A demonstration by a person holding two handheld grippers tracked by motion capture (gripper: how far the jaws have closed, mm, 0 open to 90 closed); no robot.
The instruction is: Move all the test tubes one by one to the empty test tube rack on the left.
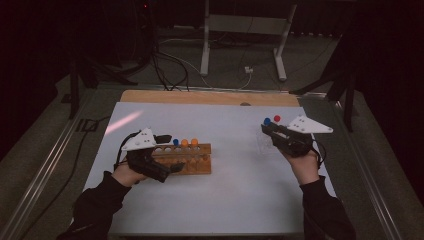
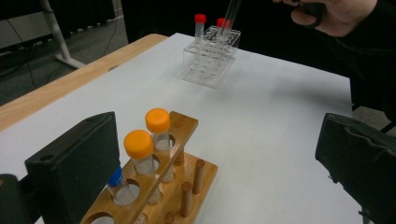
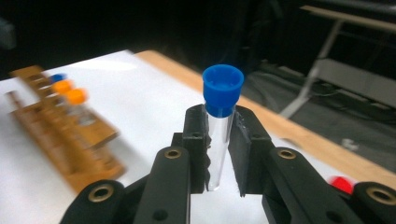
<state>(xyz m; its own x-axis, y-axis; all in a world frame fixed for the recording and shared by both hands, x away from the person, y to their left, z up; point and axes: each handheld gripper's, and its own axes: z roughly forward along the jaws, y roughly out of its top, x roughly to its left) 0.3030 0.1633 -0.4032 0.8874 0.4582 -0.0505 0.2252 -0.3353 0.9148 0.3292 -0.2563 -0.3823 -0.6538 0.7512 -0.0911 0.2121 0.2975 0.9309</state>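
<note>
blue-capped clear tube [image 3: 220,126], upright, clamped between right tongs [image 3: 223,144].

The left gripper's [image 2: 224,168] two black jaws rise from the bottom corners, standing wide apart with nothing pressed between them. Beside the left jaw sits a wooden rack [image 2: 187,186] on the white desk [image 2: 280,121], holding two orange-capped tubes [image 2: 138,144] and one blue-capped tube [image 2: 116,179] (partly hidden by the jaw). Farther off stands a clear plastic rack [image 2: 210,63] with two red-capped tubes [image 2: 200,21]. Above it, at the top edge, a person's hand [image 2: 334,14] shows, and a clear tube [image 2: 231,14] slants down from there over the plastic rack.
</note>
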